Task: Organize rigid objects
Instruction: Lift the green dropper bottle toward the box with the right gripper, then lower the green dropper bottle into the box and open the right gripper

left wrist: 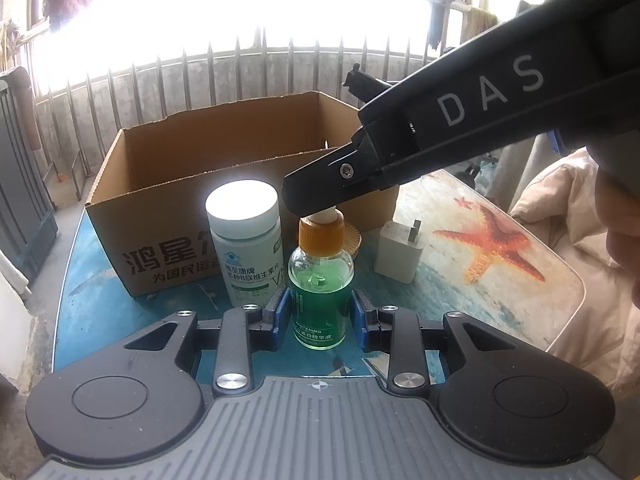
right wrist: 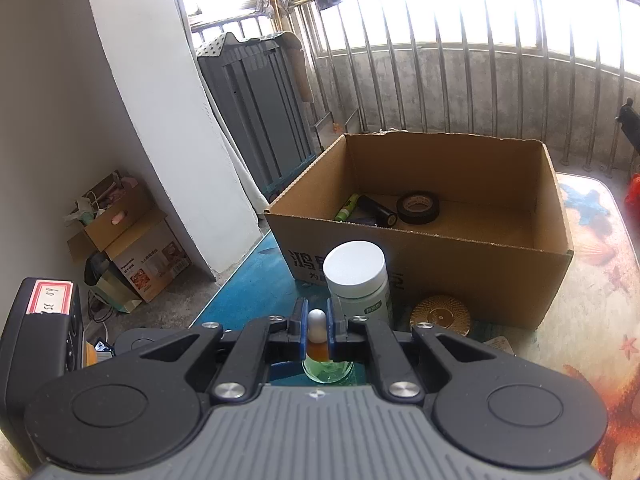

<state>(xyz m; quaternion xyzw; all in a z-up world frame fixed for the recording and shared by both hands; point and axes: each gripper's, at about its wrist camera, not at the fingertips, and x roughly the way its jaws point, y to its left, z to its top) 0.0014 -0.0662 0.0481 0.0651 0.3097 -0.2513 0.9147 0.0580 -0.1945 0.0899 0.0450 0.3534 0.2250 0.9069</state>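
On the bench (left wrist: 520,300), in front of the cardboard box (left wrist: 120,208), the loose items stand in a row. Leftmost: white pill bottle (left wrist: 248,244), upright, just beside the box's front wall. Next: green dropper bottle (left wrist: 322,292), upright, touching or nearly touching the pill bottle. Then a white charger plug (left wrist: 400,252), near the box's right corner.

Left tongs (left wrist: 320,312): pads apart, one on each side of the dropper bottle's body, gaps visible. Judged a steadying position, not a grip.

Right tongs (right wrist: 318,328): come from above, clamped on the bottle's white dropper bulb (right wrist: 317,326). Grasp from the top probably chosen so the bottle stays upright for the lift into the box.

Right wrist view alone shows the box interior: tape roll (right wrist: 418,208), black cylinder (right wrist: 378,210), green tube (right wrist: 346,208) near the far left corner, plus a gold ribbed disc (right wrist: 440,314) against the box front. Left wrist view alone shows the full bottle label and the plug.
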